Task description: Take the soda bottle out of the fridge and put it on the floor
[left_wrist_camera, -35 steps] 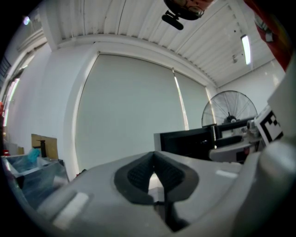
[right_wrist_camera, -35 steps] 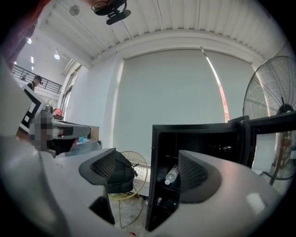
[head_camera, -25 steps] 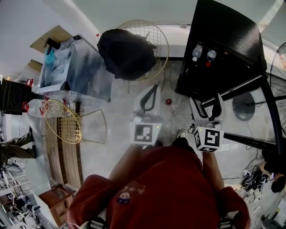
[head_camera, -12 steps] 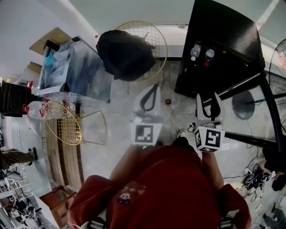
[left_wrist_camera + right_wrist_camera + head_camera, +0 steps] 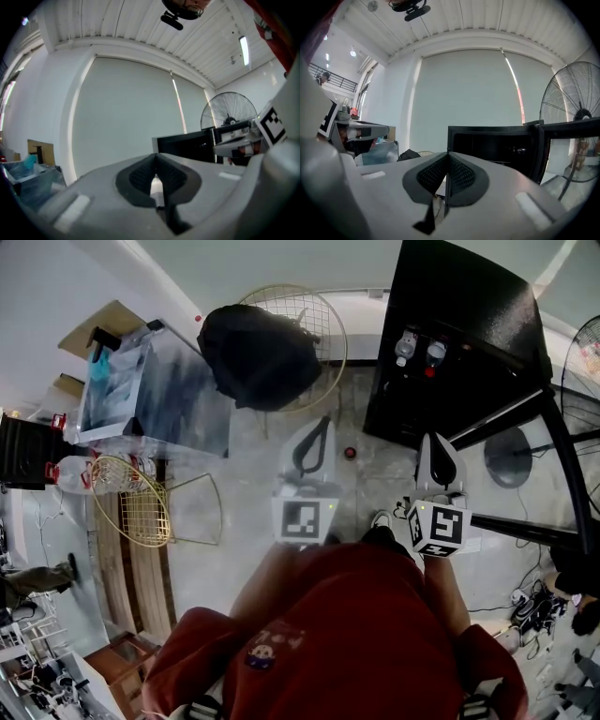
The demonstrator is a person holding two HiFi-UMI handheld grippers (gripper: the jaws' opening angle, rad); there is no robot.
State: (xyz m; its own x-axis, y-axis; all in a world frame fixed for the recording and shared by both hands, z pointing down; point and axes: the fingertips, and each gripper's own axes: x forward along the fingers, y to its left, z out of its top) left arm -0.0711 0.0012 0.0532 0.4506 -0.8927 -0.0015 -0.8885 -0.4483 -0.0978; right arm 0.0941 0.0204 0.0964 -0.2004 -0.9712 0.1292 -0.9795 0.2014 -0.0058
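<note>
The black fridge (image 5: 469,324) stands open at the upper right of the head view, its door (image 5: 511,413) swung out to the right. Two bottles show inside it, one with a pale cap (image 5: 405,345) and one with a red cap (image 5: 434,354). Which is the soda bottle I cannot tell. My right gripper (image 5: 435,439) hangs in front of the fridge, short of the bottles. Its jaws have just been closing, with nothing between them, and are now shut. My left gripper (image 5: 322,422) is shut and empty over the floor. The fridge's dark inside (image 5: 497,145) lies ahead in the right gripper view.
A black bag (image 5: 267,352) lies on a gold wire chair behind the left gripper. A glass table (image 5: 155,395) and a second wire chair (image 5: 141,502) stand at the left. A standing fan (image 5: 576,112) is right of the fridge door. A small red thing (image 5: 350,453) lies on the floor.
The right gripper's jaws have gone from wide open to shut, with nothing caught. The left gripper has stayed where it was.
</note>
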